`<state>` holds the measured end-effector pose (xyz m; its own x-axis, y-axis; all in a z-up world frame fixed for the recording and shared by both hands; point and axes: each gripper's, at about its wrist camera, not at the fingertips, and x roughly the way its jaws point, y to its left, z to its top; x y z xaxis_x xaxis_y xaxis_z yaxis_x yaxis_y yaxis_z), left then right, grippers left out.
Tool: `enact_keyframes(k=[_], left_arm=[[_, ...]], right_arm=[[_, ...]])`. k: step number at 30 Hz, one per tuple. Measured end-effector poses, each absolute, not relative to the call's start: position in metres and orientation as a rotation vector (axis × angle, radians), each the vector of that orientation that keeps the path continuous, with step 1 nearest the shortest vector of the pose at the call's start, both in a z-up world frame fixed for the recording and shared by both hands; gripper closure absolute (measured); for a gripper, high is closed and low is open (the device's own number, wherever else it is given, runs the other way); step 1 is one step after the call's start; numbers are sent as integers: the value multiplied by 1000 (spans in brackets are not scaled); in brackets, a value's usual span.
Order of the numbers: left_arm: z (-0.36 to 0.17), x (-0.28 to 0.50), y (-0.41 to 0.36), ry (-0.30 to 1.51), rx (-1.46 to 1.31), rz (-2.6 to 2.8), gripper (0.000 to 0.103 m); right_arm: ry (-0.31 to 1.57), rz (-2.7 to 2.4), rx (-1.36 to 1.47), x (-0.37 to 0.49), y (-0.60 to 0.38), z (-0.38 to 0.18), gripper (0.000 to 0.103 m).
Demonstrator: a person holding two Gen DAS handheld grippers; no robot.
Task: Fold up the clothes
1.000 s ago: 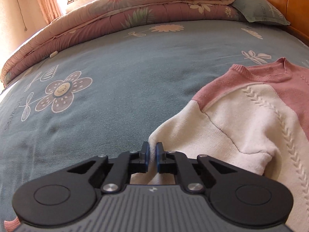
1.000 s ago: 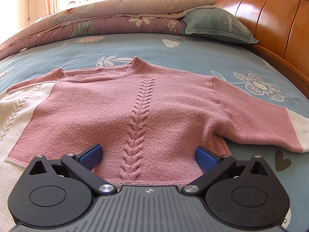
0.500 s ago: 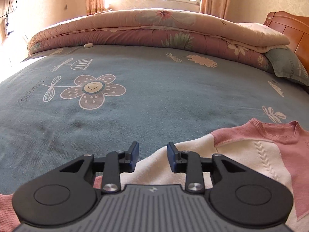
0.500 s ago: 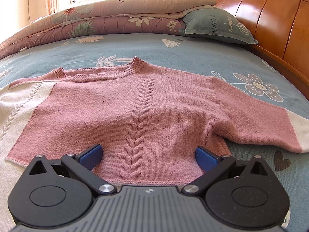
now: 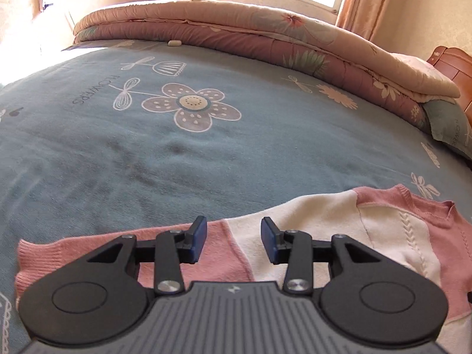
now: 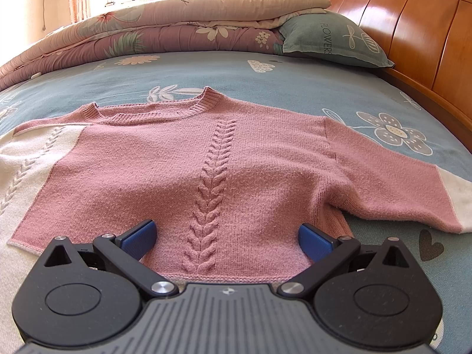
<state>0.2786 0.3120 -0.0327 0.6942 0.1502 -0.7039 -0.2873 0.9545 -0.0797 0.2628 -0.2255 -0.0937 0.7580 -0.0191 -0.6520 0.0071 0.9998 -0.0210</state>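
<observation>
Now the sweater [image 6: 188, 165] lies flat on the bed [image 5: 147, 162], neck away from both grippers. Its left sleeve [image 5: 236, 253] runs crosswise right under the left gripper [image 5: 233, 242], which is nearer; those jaws have just opened partway and hold nothing. The right gripper [image 6: 227, 239] hovers wide open and empty over the hem, both tilted downward.

Blue floral bedsheet [image 5: 206, 162], folded quilt [image 6: 165, 29] w/ pillow [image 6: 333, 41], wood headboard [image 6: 413, 35].
</observation>
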Motion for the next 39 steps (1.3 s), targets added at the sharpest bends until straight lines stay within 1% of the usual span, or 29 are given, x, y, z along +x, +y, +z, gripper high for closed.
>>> enact_keyframes(k=[2, 4, 5, 7, 8, 10, 11, 12, 13, 14, 15, 21, 25, 26, 28, 29, 30, 34, 35, 38, 39], left_arm=[[-40, 283, 320, 802, -78, 291, 62], [-50, 286, 325, 845, -8, 291, 58], [-55, 288, 327, 866, 26, 289, 55], [-62, 287, 331, 866, 29, 255, 53], [-63, 286, 333, 859, 24, 246, 51], [-65, 285, 341, 854, -32, 236, 50], [-65, 284, 344, 851, -68, 235, 53], [-65, 282, 343, 847, -89, 222, 67], [-64, 280, 342, 843, -108, 206, 75], [-63, 279, 338, 841, -95, 204, 87], [-63, 277, 334, 837, -81, 211, 94], [-59, 282, 329, 805, -46, 296, 100], [-51, 296, 344, 769, -104, 408, 100], [-48, 296, 348, 758, -135, 415, 97], [-39, 285, 350, 702, -210, 399, 97], [-37, 279, 350, 692, -245, 354, 94], [-38, 275, 347, 702, -270, 309, 87], [-51, 262, 339, 766, -402, 172, 79], [-57, 258, 339, 777, -427, 149, 74], [-62, 241, 352, 773, -379, 262, 75], [-65, 232, 365, 757, -432, 293, 75]], right_arm=[[710, -15, -18, 263, -225, -94, 0], [710, -15, -18, 263, -225, -94, 0], [710, -15, -17, 263, -225, -94, 0], [710, -14, -17, 263, -226, -94, 0], [710, -14, -17, 263, -226, -94, 0], [709, -15, -17, 263, -225, -94, 0], [709, -15, -18, 263, -225, -94, 0], [709, -15, -18, 263, -225, -94, 0], [709, -15, -18, 263, -225, -94, 0], [709, -15, -18, 263, -225, -94, 0], [709, -15, -18, 263, -225, -94, 0], [708, -15, -18, 263, -225, -94, 0], [708, -15, -18, 263, -225, -94, 0], [708, -15, -18, 263, -225, -94, 0], [708, -15, -18, 263, -225, -94, 0], [708, -15, -19, 263, -225, -94, 0], [708, -15, -19, 263, -225, -94, 0], [707, -15, -19, 263, -225, -95, 0], [707, -15, -19, 263, -225, -95, 0], [707, -15, -20, 262, -225, -95, 0], [707, -15, -20, 262, -225, -95, 0]])
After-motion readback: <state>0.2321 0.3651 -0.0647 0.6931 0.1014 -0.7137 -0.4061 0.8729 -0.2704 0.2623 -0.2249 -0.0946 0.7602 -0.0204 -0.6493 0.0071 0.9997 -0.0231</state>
